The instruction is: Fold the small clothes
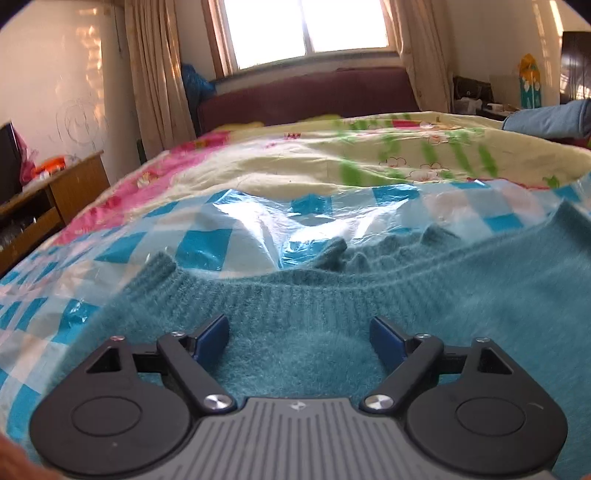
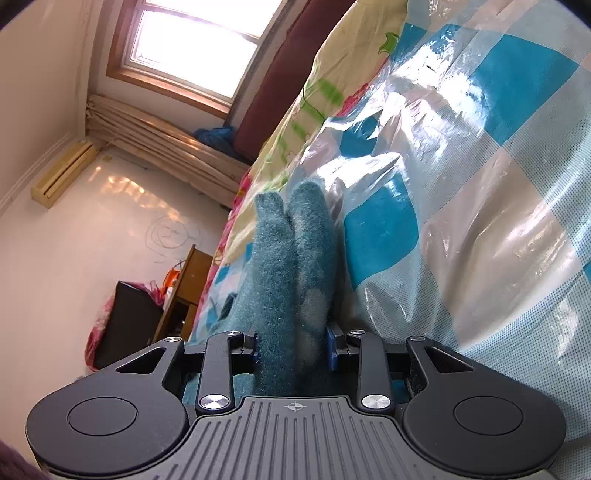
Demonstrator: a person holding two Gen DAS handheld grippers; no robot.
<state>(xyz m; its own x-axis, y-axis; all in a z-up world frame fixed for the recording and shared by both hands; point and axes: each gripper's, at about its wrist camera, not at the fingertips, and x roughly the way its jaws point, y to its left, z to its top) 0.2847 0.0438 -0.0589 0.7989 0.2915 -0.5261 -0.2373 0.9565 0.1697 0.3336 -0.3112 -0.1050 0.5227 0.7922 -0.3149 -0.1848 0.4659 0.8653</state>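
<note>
left gripper (image 1: pixel 297 334) of mine hangs wide and empty low in the frame over the teal sweater (image 1: pixel 295 306), whose ribbed edge runs left to right just beyond my fingertips, while my right gripper (image 2: pixel 291 345) already pinches a bunched fold of it.

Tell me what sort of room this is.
Most likely a home bedroom: a bed under a floral quilt with a dark red headboard, a curtained window behind it, and a wooden side cabinet.
</note>
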